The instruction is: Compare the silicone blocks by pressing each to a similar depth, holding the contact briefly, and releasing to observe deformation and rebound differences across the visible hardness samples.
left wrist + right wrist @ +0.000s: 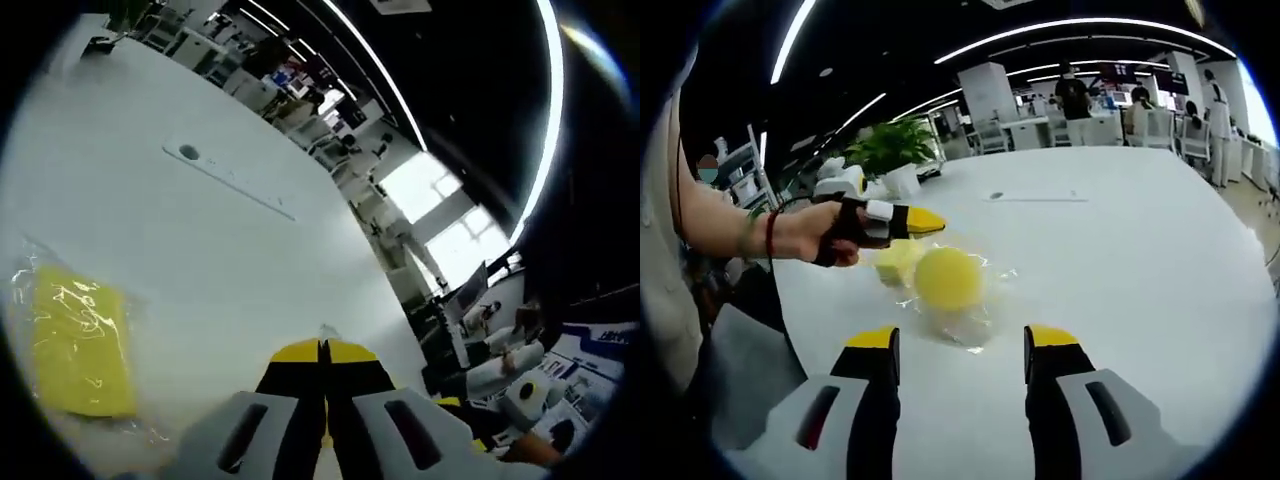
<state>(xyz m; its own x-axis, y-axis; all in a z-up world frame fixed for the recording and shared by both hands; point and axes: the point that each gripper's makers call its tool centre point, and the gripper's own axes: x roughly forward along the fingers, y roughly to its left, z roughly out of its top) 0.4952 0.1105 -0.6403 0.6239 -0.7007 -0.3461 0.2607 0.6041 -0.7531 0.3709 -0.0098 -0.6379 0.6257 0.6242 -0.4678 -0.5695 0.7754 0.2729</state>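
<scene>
Open office, white table [1120, 260] with plant behind. Right gripper [962, 340] fingers spread apart, hovering; round yellow silicone block [948, 277] in clear wrap lies just ahead between the fingertips, paler yellow block [896, 262] beside it. Left gripper [908, 222] fingers together, nothing held, above the paler block; in left gripper view a wrapped yellow block [82, 340] sits left of its tips. Likely approach step, no press yet; next needs lowering onto one block

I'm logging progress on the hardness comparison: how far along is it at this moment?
No finished press is visible. The round yellow block and the square yellow block lie in clear wrap on the white table, untouched. The left gripper hovers shut near them; the right gripper hangs open short of the round one. Every press remains.
</scene>
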